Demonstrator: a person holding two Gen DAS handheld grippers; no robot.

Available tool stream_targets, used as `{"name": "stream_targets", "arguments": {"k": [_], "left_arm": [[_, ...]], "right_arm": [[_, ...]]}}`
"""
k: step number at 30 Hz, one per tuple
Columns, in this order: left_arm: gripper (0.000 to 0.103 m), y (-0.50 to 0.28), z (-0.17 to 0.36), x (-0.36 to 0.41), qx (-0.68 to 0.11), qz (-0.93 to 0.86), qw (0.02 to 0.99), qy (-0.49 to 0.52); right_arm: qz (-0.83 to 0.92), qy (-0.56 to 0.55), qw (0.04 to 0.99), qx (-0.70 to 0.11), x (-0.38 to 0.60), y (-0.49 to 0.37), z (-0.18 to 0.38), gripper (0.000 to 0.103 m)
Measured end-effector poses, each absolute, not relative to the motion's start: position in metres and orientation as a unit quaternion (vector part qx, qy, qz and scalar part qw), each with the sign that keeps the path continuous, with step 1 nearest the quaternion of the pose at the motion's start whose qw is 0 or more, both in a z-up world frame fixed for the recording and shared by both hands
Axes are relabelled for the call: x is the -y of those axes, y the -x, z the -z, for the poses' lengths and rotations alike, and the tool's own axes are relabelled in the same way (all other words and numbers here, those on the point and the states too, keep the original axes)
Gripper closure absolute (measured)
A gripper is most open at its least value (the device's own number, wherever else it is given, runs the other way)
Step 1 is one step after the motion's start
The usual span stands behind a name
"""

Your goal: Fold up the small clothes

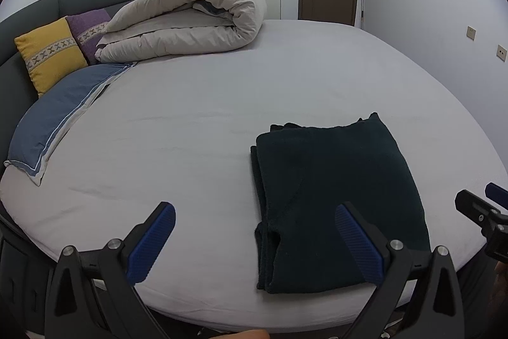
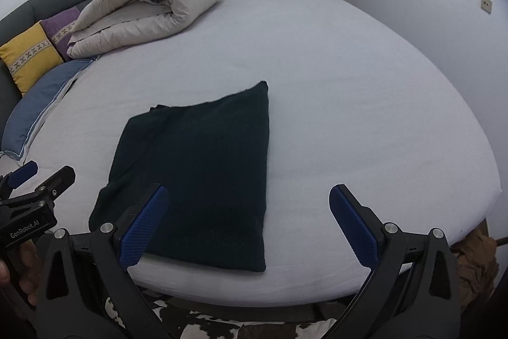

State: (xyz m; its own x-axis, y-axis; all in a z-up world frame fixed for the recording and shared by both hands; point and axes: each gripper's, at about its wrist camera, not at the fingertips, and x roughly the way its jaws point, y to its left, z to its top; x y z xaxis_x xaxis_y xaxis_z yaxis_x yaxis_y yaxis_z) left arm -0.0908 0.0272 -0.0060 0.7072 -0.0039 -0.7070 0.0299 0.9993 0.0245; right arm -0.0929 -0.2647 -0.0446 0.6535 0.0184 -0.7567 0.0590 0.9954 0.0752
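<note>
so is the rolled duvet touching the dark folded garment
Apart. The right wrist view shows a wide strip of bare sheet between the duvet and the garment.

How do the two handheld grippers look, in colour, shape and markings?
Both are alike. The left gripper and the right gripper each have a black frame with triangular cut-outs and round silver bolts at the joints. Their fingers carry flat blue pads with a fine ribbed texture. Seen in the right wrist view, the left gripper's black body bears white lettering "GenRobot.AI". No cables or sleeves show.
</note>
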Motion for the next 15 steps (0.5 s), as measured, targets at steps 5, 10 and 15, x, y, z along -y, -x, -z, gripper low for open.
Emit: {"name": "stream_targets", "arguments": {"k": [5, 10, 15], "left_arm": [[0.000, 0.089, 0.011, -0.030, -0.388, 0.003, 0.922, -0.018], [0.000, 0.086, 0.016, -0.033, -0.394, -0.001, 0.919, -0.019], [0.000, 0.084, 0.021, -0.035, -0.399, -0.003, 0.917, -0.020]], "right_arm": [[0.014, -0.045, 0.905, -0.424, 0.266, 0.099, 0.046, 0.000], [0.012, -0.044, 0.902, -0.429, 0.266, 0.099, 0.046, 0.000], [0.012, -0.044, 0.901, -0.431, 0.266, 0.104, 0.042, 0.000]]}}
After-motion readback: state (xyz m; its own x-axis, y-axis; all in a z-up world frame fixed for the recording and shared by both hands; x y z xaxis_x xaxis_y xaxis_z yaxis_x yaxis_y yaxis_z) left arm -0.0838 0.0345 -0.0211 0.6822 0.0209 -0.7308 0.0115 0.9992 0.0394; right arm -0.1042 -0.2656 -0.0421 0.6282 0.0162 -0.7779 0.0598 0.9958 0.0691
